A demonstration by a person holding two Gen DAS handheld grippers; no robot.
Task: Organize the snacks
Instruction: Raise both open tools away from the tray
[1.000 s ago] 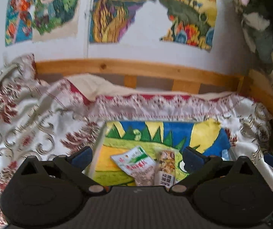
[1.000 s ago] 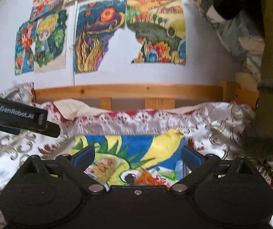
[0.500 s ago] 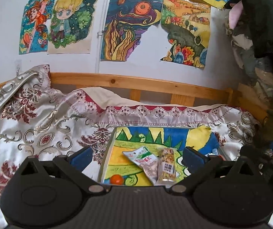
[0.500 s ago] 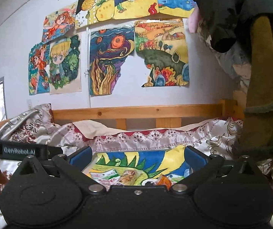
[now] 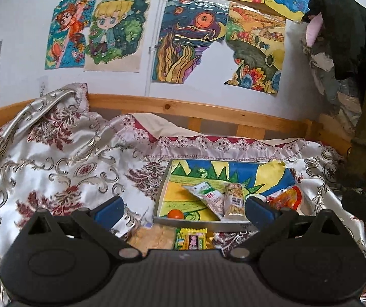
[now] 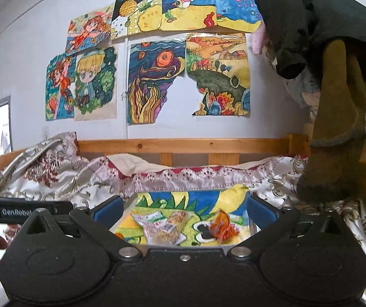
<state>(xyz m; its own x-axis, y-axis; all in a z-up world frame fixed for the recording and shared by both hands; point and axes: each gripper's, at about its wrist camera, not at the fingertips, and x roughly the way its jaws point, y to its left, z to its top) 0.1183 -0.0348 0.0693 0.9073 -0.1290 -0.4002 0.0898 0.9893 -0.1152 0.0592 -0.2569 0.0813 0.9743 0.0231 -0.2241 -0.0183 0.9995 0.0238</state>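
You face a bed covered by a white and red patterned bedspread (image 5: 63, 158), backed by a wooden rail (image 5: 208, 112) and a wall of bright drawings (image 6: 155, 81). On the bedspread lies a shallow tray (image 5: 160, 199) lined with a colourful picture. Inside it rest a green-and-white snack packet (image 5: 207, 195), a nut bar (image 5: 234, 200), an orange packet (image 6: 221, 226) and a small orange ball (image 5: 175, 214). Just outside the tray's near edge lie a cracker pack (image 5: 152, 238) and a yellow candy pack (image 5: 192, 239). Your left gripper (image 5: 183, 208) and right gripper (image 6: 185, 208) both hang spread wide, holding nothing.
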